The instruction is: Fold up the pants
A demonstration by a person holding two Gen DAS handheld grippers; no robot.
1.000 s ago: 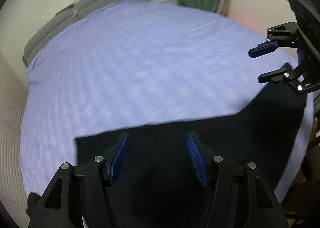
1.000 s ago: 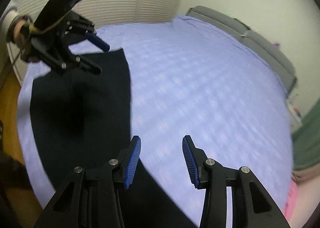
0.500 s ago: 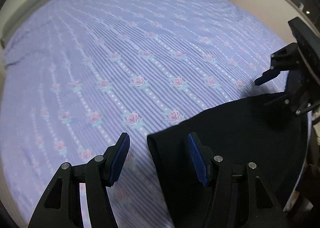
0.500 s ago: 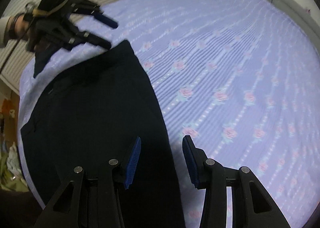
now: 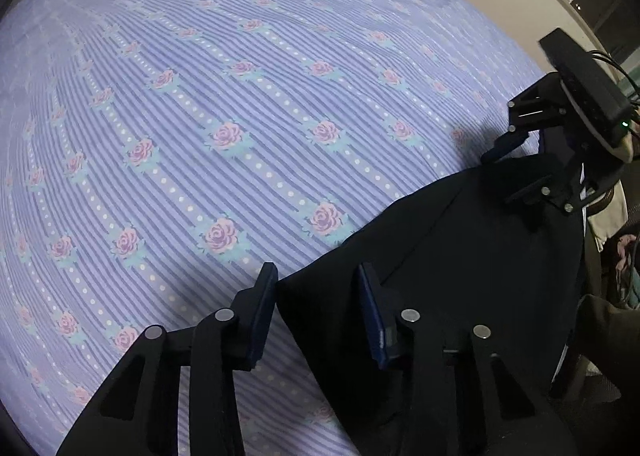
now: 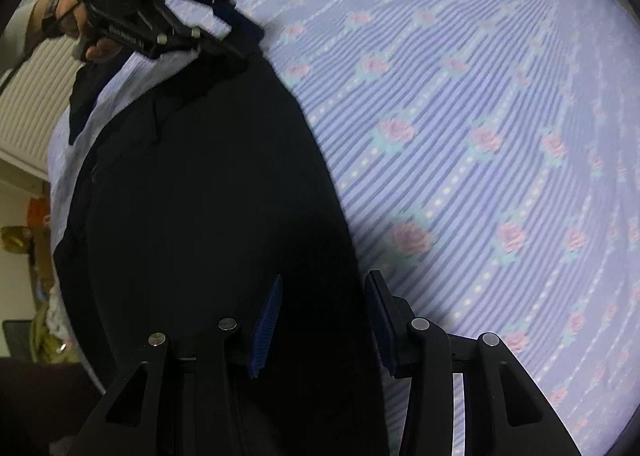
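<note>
Black pants (image 5: 460, 256) lie flat along the near side of a lilac striped bedsheet with pink roses (image 5: 240, 95). My left gripper (image 5: 318, 312) points steeply down over one end corner of the pants. Its jaws are closing with the cloth's corner edge between them, and the pads do not visibly press on it. In the right wrist view the pants (image 6: 200, 195) run away to the upper left. My right gripper (image 6: 322, 320) stands open astride their long edge at the other end. Each gripper shows in the other's view: right gripper (image 5: 508, 171), left gripper (image 6: 240, 39).
The bedsheet (image 6: 480, 135) stretches wide beyond the pants. A slatted wardrobe door (image 6: 48, 95) stands past the bed's side, with clutter (image 6: 44, 320) on the floor near it. A person's hand (image 6: 96, 49) holds the left gripper. A dark sleeve (image 5: 608, 336) is at the right.
Both grippers have come down close to the bed and tipped downward onto the pants' far edge. The left jaws are narrower than half a second ago. The right jaws look unchanged.
</note>
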